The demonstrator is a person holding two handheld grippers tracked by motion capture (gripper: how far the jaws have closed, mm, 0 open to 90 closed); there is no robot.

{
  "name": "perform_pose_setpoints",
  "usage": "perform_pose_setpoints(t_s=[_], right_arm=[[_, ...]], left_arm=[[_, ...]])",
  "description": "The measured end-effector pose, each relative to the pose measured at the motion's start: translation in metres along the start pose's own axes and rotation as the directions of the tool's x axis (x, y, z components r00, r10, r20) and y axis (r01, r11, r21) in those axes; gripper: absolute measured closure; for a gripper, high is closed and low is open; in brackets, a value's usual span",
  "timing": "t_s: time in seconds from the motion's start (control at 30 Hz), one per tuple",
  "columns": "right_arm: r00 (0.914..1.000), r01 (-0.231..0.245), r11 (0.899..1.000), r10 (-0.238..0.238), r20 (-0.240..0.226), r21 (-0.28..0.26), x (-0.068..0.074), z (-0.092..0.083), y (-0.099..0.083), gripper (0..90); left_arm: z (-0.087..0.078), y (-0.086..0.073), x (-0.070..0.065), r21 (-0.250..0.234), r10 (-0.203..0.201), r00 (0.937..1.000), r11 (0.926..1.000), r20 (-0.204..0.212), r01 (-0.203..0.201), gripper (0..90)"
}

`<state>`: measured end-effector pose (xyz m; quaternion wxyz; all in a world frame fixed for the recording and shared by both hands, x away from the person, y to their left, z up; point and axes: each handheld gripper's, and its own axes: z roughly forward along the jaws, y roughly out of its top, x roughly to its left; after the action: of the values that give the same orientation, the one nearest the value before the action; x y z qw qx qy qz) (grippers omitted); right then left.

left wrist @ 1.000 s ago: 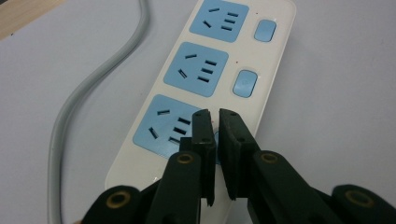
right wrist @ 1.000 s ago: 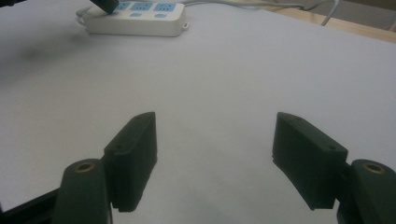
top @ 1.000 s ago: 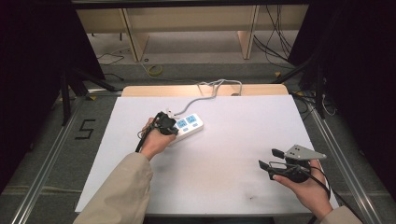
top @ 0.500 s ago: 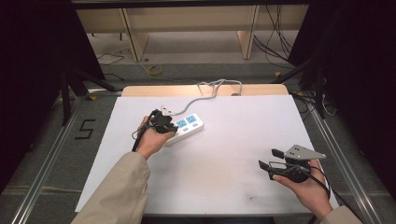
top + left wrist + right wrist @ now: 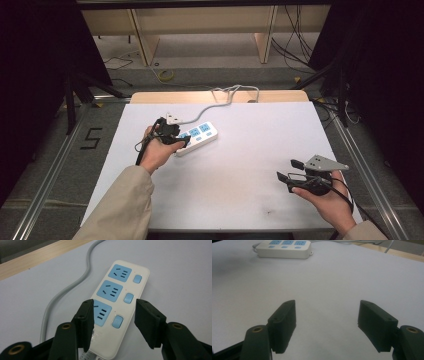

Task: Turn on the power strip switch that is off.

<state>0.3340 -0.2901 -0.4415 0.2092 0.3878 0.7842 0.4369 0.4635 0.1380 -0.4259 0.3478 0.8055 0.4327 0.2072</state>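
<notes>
We are working at a large white-topped table [image 5: 240, 170] with a pale wooden strip along its far edge. Lying left of centre on it is a white plastic power strip with three blue sockets and three blue switches [image 5: 198, 137], its grey cable [image 5: 220, 100] running off toward the far edge. A small white plug [image 5: 172, 119] is sitting just beyond the strip's left end.

Our left gripper [image 5: 113, 315] is hovering over the near end of the power strip; its jaws have just been opening and are now standing about half apart, pressing on nothing, with the nearest socket and switch showing between them. In the high view this gripper [image 5: 175, 142] is sitting at the strip's left end.

Our right gripper [image 5: 286, 170] is resting well apart at the near right, jaws spread wide over bare table [image 5: 327, 315].
</notes>
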Motion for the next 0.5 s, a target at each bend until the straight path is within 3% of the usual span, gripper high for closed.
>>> perform_pose_setpoints(t_s=[0.2,0.33,0.5], right_arm=[[1.0,0.0,1.0,0.0,0.002,0.003,0.0,0.0,0.0,31.4],[1.0,-0.002,1.0,0.002,0.002,0.001,0.0,0.0,0.0,31.4],[1.0,-0.002,1.0,0.002,0.002,0.001,0.0,0.0,0.0,31.4]], left_arm=[[0.0,-0.002,-0.002,0.003,-0.004,0.9999,1.0,-0.015,0.004,40.1],[-0.003,-0.005,-0.002,-0.011,0.021,0.9993,0.9997,-0.032,-0.021,37.1],[-0.009,-0.009,-0.004,-0.008,0.051,0.9986,0.9987,-0.015,-0.051,31.9]])
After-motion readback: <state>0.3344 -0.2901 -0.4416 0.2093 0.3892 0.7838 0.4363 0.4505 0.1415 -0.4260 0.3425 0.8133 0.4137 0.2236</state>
